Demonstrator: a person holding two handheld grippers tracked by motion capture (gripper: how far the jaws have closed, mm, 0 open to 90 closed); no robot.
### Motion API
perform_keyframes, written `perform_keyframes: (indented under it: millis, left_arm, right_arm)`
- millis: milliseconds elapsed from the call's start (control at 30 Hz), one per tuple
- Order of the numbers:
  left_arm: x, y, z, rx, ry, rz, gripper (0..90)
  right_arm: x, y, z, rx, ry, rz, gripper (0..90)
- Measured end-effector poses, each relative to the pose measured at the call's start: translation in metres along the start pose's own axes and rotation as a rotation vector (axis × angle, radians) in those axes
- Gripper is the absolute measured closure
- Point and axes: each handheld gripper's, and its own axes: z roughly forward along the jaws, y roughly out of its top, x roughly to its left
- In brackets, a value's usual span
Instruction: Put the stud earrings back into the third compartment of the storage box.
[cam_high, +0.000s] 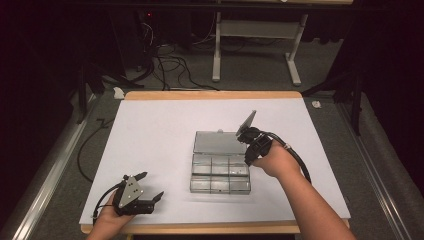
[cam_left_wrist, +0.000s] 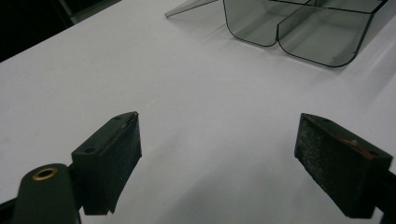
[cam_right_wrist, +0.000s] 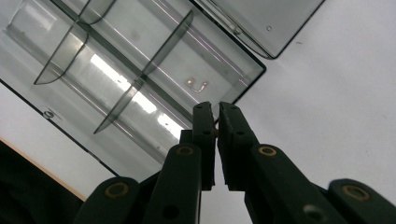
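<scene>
A clear plastic compartment box (cam_high: 220, 173) lies open mid-table, its lid (cam_high: 216, 142) folded flat behind it. My right gripper (cam_high: 247, 161) hangs over the box's right end. In the right gripper view its jaws (cam_right_wrist: 216, 109) are pressed nearly together, and a thin brownish bit shows between the pads. Just beyond the tips, a small bent metal piece (cam_right_wrist: 198, 85) lies in a corner compartment of the box (cam_right_wrist: 140, 77). My left gripper (cam_high: 151, 185) rests near the front left of the table, open and holding nothing (cam_left_wrist: 217, 158). The box's curved compartments (cam_left_wrist: 299, 28) lie ahead of it.
A white sheet (cam_high: 160, 125) covers the wooden-edged table (cam_high: 210, 95). The right gripper's cable (cam_high: 300, 160) loops beside the person's right forearm. Cables and a table frame (cam_high: 255, 50) stand on the floor behind.
</scene>
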Motion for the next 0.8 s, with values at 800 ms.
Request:
perform_keyframes:
  millis: [800]
  left_arm:
    - [0.0, 0.0, 0.0, 0.003, 0.001, 0.007, 15.3]
  right_arm:
    - [0.009, 0.019, 0.03, 0.029, -0.003, -0.03, 86.6]
